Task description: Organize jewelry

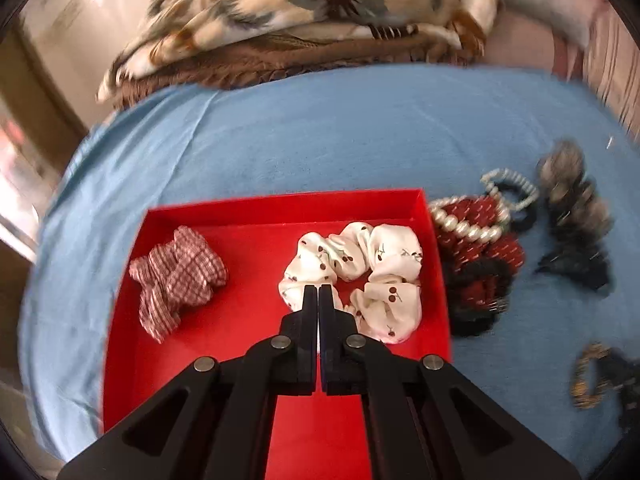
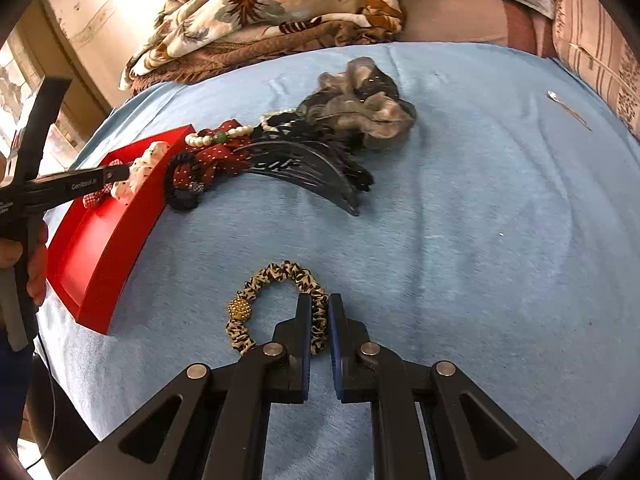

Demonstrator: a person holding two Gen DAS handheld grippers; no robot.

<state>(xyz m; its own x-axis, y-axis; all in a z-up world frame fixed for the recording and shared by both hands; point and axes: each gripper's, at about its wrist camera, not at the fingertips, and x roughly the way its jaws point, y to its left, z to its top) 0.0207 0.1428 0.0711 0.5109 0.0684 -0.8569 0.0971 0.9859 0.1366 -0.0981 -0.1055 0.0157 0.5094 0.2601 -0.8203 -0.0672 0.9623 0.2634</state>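
A red tray [image 1: 256, 208] lies on the blue cloth and holds a red checked scrunchie [image 1: 178, 276] and a white cherry-print scrunchie [image 1: 372, 264]. My left gripper [image 1: 319, 292] is shut on the near edge of the white scrunchie. In the right wrist view the tray [image 2: 100, 264] is at left, with the left gripper [image 2: 120, 174] over it. My right gripper [image 2: 320, 304] is shut on a leopard-print scrunchie [image 2: 276, 276] with a gold bead, on the cloth. A pile beside the tray holds a pearl bracelet [image 2: 218, 136], a red dotted bow [image 2: 218, 162], a dark comb [image 2: 308, 172] and a grey scrunchie [image 2: 368, 108].
A floral blanket [image 2: 272, 12] lies bunched at the far edge of the blue cloth [image 2: 480, 220]. A striped pillow [image 2: 600, 52] is at far right. A thin silver pin [image 2: 568, 110] lies on the cloth at right. The person's hand [image 2: 24, 264] holds the left gripper.
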